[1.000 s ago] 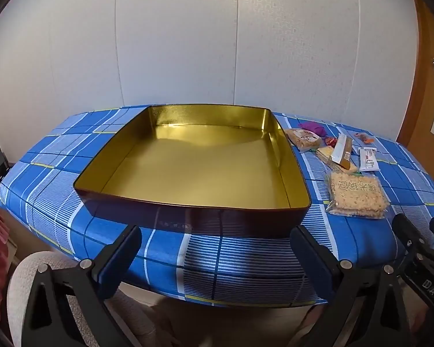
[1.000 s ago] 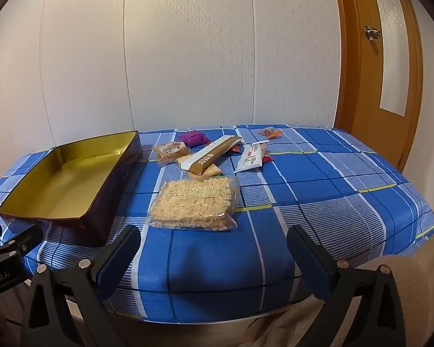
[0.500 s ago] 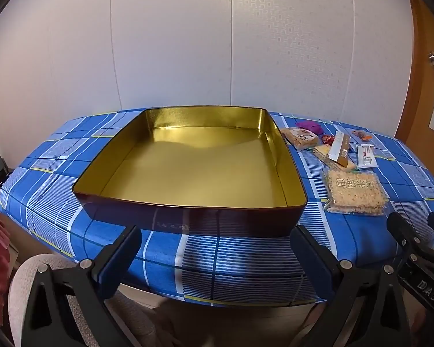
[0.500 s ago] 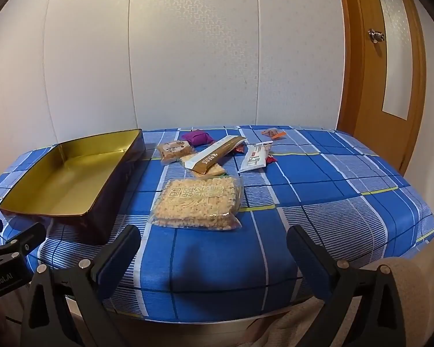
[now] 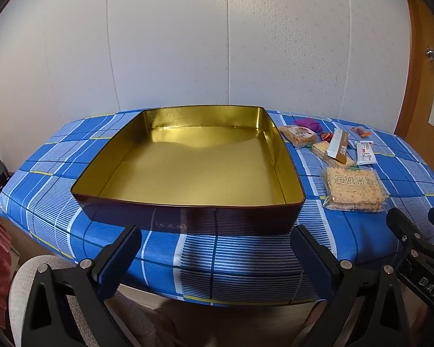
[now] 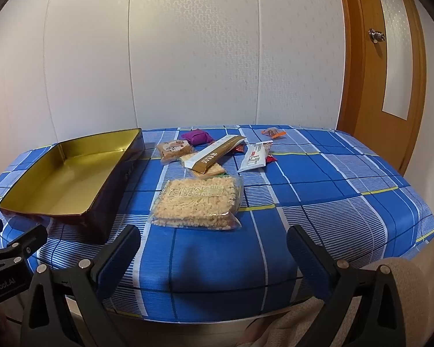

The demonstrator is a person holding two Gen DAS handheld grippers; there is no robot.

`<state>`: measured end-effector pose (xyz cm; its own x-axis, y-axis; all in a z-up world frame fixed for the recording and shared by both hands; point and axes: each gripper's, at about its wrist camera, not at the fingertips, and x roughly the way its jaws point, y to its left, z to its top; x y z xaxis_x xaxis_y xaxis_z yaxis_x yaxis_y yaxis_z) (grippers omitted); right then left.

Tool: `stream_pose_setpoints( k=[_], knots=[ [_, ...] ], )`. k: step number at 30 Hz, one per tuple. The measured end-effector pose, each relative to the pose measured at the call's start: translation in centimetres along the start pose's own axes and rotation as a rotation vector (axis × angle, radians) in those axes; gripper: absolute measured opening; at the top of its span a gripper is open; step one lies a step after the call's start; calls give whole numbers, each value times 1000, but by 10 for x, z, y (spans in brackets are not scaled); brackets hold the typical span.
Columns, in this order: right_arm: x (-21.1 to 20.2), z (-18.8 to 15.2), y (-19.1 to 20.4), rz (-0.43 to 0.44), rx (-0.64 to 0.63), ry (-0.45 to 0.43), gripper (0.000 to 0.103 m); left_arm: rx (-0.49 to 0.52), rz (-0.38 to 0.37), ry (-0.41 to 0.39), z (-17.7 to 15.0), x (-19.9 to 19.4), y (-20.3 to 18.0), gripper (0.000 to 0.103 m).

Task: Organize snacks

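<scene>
1. Both views have risen and pulled back slightly since a second ago: more wall shows above the tabletop (image 6: 347, 202), and tin and snacks sit lower in frame. Nothing on the tabletop has shifted, so sorting has, by judgement, not begun.
2. Left tool (image 5: 217, 256): jaws spread wide, empty, held level just short of the tabletop's near edge and aimed at the tin's near wall. The right tool's tips show at the lower right of this view.
3. Right tool (image 6: 214, 254): jaws equally wide, empty, held level before the near edge and aimed at the rice cake pack. The left tool's tip shows at the lower left of this view.
4. Tin (image 5: 188, 215): gold-lined, dark outside, empty, on the left half of the tabletop.
5. Rice cake pack (image 6: 198, 202): clear wrap, lying flat just right of the tin and nearest the right tool; a likely first pick.
6. Behind it, a loose cluster: a cracker pack with a long brown-and-white bar (image 6: 217, 154) lying across it, a small biscuit pack (image 6: 175, 150) beside the tin's far corner, and a white wrapper (image 6: 254, 160) to the right.
7. Farthest: a purple pouch (image 6: 195, 137) and, apart at right, a small orange sweet (image 6: 272, 132). Red wrappers lie partly hidden under the bar and white wrapper.
</scene>
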<state>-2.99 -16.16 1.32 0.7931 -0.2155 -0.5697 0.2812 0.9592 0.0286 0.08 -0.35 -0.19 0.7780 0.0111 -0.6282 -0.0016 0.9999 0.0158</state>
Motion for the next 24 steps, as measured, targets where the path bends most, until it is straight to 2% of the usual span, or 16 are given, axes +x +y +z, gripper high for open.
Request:
stream_pose_setpoints(
  k=[24],
  knots=[
    [-1,0,-1,2,-3,-5,103,-1,-1,9,0,2,4,103]
  ],
)
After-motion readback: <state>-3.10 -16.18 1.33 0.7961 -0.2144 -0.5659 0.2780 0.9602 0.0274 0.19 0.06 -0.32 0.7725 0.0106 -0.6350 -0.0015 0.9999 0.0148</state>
